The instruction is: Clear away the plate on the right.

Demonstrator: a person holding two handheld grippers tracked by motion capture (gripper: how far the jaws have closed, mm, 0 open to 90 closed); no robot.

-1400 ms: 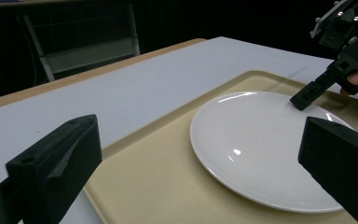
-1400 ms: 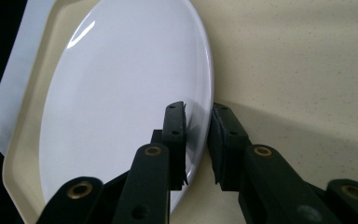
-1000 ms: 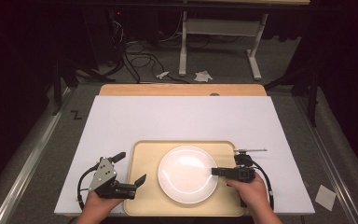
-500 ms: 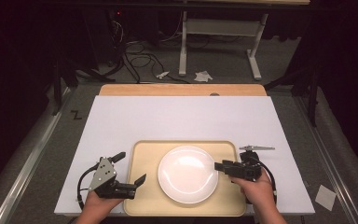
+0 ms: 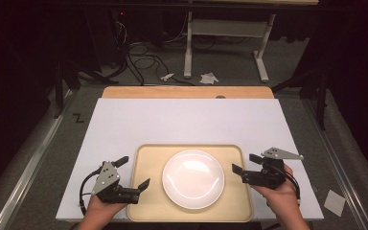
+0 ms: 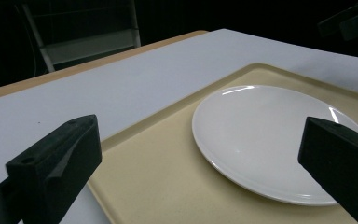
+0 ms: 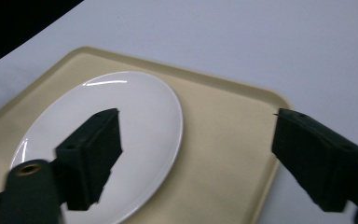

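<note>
A round white plate (image 5: pixel 193 178) lies in the middle of a beige tray (image 5: pixel 146 152) at the near edge of the white table (image 5: pixel 187 120). My left gripper (image 5: pixel 135 171) rests at the tray's left rim, open, its jaws pointing toward the plate (image 6: pixel 270 135) across the tray (image 6: pixel 158 158). My right gripper (image 5: pixel 243 163) hovers over the tray's right rim, just off the plate's edge; its jaws have just been opening and nothing is between them. In the right gripper view the gripper (image 7: pixel 196 116) looks down on the plate (image 7: pixel 135 102) and the tray corner (image 7: pixel 233 135).
A wooden strip (image 5: pixel 187 92) runs along the table's far edge. Beyond it are a dark floor with cables (image 5: pixel 139 60) and white desk legs (image 5: pixel 261 62). A paper scrap (image 5: pixel 335 202) lies on the floor at the right.
My right gripper has drawn back to the right from the plate's rim, risen a little, and its jaws have spread wide. The left gripper and the plate have stayed put.
</note>
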